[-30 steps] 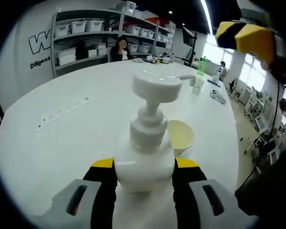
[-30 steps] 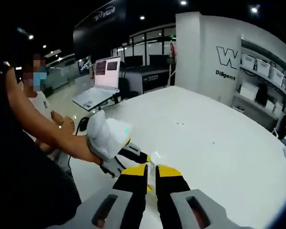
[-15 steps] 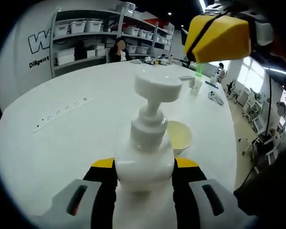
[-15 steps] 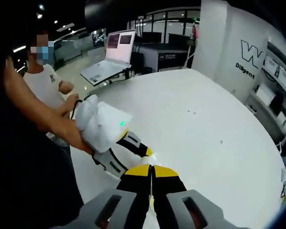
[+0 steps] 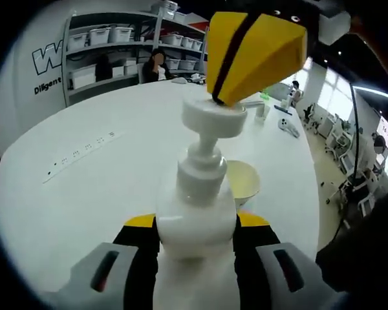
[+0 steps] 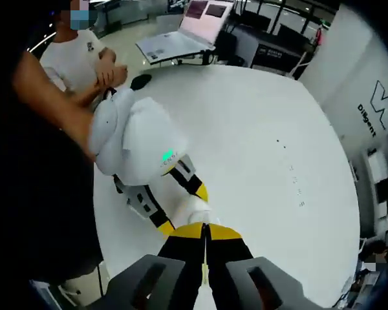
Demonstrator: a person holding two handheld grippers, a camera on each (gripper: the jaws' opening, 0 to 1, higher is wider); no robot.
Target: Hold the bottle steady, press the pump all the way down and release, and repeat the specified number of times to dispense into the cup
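The white pump bottle [image 5: 195,223] is standing upright on the round white table [image 5: 84,194], low in the middle of the left gripper view, and the left gripper [image 5: 195,226] is gripping its body with one yellow-tipped jaw pressing on each side. The pump head [image 5: 215,117] is sitting raised on its stem, and the right gripper [image 5: 255,51] is coming in from above with its jaws drawn together, its yellow tip touching the top of the pump head. Just behind the bottle, under the spout side, a pale yellow cup [image 5: 242,182] is resting on the table. In the right gripper view the right gripper [image 6: 205,240] is pointing down with both jaws pressed closed on nothing, and the left gripper [image 6: 181,206] is lying just ahead of it around the bottle [image 6: 195,208], with a white housing behind it held by a person's arm. Farther off in the left gripper view, a power strip [image 5: 84,147] is lying on the table and shelves [image 5: 110,45] with bins are lining the wall; an open laptop [image 6: 184,29] is sitting beyond the table in the right gripper view.
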